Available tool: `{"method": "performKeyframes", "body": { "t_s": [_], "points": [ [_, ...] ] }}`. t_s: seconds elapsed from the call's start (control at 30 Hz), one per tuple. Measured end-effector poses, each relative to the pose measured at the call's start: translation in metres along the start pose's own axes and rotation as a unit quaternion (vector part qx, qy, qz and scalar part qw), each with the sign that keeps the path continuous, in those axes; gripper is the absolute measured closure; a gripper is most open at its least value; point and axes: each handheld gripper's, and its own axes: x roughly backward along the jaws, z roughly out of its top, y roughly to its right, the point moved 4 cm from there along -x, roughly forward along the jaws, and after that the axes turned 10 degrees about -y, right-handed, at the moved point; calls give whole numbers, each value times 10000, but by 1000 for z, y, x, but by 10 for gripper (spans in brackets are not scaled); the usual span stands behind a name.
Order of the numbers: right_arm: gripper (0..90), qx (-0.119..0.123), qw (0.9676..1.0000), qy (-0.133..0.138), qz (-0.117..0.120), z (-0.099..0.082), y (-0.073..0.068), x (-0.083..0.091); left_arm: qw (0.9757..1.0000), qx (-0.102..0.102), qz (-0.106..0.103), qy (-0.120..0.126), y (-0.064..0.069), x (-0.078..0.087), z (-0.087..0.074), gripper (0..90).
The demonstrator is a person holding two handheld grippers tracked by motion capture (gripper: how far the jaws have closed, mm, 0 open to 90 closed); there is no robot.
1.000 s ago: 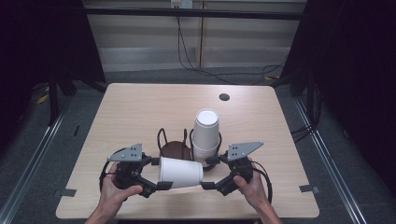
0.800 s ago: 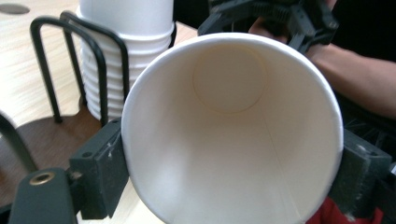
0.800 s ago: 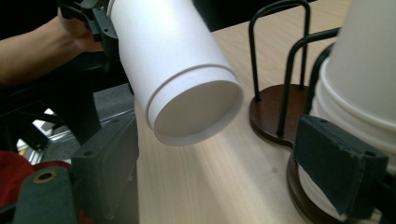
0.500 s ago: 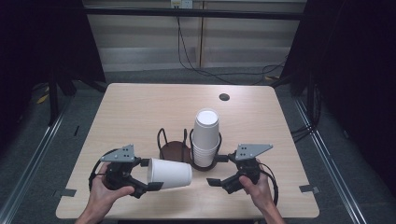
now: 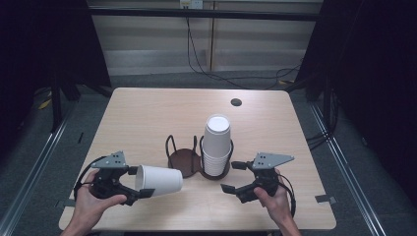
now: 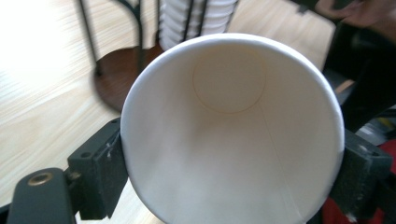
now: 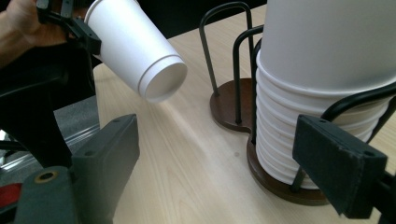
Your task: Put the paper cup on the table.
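On the light wooden table (image 5: 147, 113), near its front edge, a dark two-well wire cup holder (image 5: 183, 158) stands with a stack of white paper cups (image 5: 217, 145) upside down in its right well; the left well is bare. Since a second ago both hands have drawn apart and back toward the person. The left gripper (image 5: 129, 184) has carried a single white paper cup (image 5: 158, 180) away from the holder to the left, where it hangs on its side above the table, base toward the holder, clear of the stack. The left gripper's jaws clamp that cup at its rim, one on each side, mouth toward the gripper's camera. The right gripper (image 5: 235, 177) has let go and stands spread wide and empty just right of the stack. No writing or brand is legible on the cups or holder.
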Motion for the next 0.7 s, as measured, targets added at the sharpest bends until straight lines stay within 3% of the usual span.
{"method": "performKeyframes", "body": {
  "t_s": [0.1,0.3,0.4,0.7],
  "points": [
    [151,-14,10000,66,-31,4,2,1,9999,100,77,-78,-9,9,-2,134],
    [151,-75,10000,-66,-9,-1,4,-3,9991,313,206,-205,-29,21,-7,134],
    [143,-102,9998,-123,121,-1,4,-4,9987,367,247,-260,-35,23,-8,134],
    [143,-112,9997,-222,75,-3,6,-5,9959,265,545,-670,-48,21,-1,128]
  ]
}}
